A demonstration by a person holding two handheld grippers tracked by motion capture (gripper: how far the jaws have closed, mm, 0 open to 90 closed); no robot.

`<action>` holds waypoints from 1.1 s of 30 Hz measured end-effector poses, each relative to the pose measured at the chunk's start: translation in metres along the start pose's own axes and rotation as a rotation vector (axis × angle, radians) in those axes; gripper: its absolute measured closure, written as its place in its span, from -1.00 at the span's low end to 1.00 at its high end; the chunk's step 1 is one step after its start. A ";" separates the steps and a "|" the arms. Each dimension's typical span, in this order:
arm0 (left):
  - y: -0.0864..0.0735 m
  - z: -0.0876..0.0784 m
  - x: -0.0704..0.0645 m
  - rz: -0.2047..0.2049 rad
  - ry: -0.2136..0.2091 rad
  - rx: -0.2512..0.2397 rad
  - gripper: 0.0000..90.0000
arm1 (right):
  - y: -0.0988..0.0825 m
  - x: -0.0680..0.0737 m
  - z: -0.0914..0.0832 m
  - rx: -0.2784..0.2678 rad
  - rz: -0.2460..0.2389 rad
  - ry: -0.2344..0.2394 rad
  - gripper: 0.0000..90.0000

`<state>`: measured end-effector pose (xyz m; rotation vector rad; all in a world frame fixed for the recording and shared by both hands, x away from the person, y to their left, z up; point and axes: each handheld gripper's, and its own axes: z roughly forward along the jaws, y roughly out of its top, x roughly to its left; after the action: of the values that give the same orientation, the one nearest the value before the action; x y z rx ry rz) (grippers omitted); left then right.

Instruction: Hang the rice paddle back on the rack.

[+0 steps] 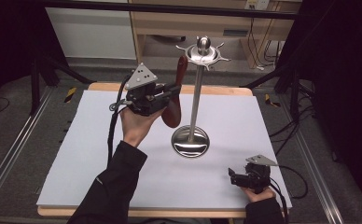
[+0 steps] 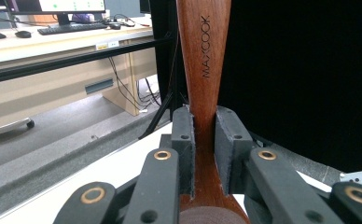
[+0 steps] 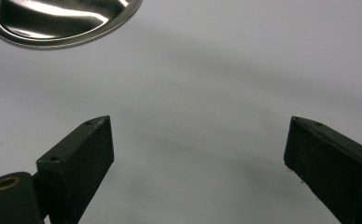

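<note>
A dark wooden spoon stands upright in the air left of the steel utensil stand, its handle tip near the stand's hooked top ring. My left gripper is shut on the spoon's neck. In the left gripper view both pads press the handle, marked MAXCOOK. My right gripper rests low at the table's front right, jaws wide apart. Its pads frame bare white surface, with the stand's round base ahead.
The white board covers a wooden table. The stand's shiny base sits at the board's middle. Dark tripod legs and cables lie around the table; desks stand behind.
</note>
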<state>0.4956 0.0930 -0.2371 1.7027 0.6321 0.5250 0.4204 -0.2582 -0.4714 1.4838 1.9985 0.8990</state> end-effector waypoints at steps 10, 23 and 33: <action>-0.001 0.006 -0.001 0.004 0.011 -0.002 0.72 | 0.000 0.000 0.000 -0.001 0.000 0.002 -0.81; -0.004 0.004 0.001 0.001 0.004 0.014 0.60 | 0.000 0.001 0.000 -0.001 0.003 0.002 -0.81; -0.031 -0.019 0.009 0.006 -0.007 0.048 0.34 | -0.001 -0.002 -0.001 -0.002 0.004 -0.006 -0.81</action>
<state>0.4859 0.1182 -0.2633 1.7518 0.6392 0.5111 0.4199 -0.2602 -0.4717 1.4881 1.9906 0.8971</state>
